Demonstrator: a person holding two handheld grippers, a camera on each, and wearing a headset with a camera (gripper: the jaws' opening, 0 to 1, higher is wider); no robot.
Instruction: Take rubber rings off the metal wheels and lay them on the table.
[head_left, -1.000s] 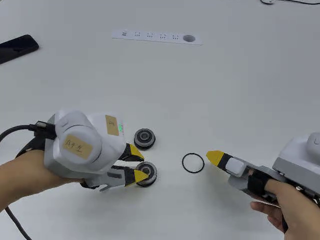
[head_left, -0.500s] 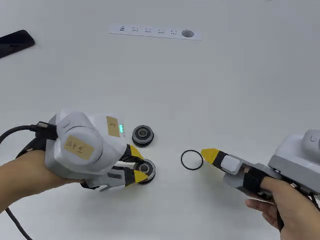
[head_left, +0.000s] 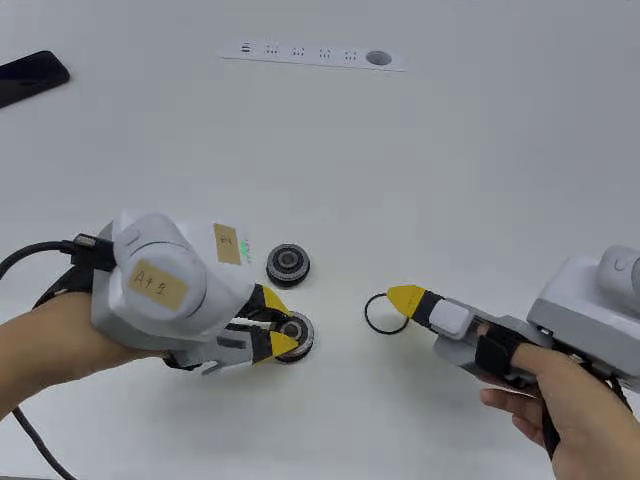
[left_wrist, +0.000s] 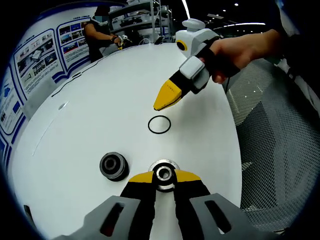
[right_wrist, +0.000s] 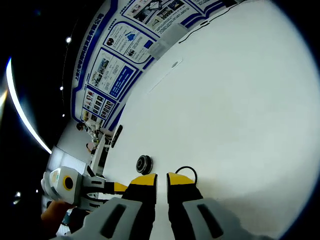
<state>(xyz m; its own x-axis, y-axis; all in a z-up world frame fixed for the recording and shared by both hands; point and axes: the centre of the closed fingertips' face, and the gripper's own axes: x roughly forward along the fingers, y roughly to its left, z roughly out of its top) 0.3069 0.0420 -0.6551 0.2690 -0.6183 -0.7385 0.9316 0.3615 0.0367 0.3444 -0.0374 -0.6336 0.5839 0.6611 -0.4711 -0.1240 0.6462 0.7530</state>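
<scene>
The left tongs (head_left: 280, 322), held low, clamp a wheel (left_wrist: 164, 173) on the tabletop (head_left: 450, 180). The right tongs (head_left: 405, 297), jaws nearly together, slant down over the loose ring (left_wrist: 159, 124).

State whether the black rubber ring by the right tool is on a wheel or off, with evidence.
Off: the rubber ring lies flat on the table, bare white inside, apart from both wheels.

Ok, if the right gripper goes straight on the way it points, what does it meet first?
Most likely the loose rubber ring on the table, just at the right gripper tip. It may sit slightly above the ring, though; height is unclear.
</scene>
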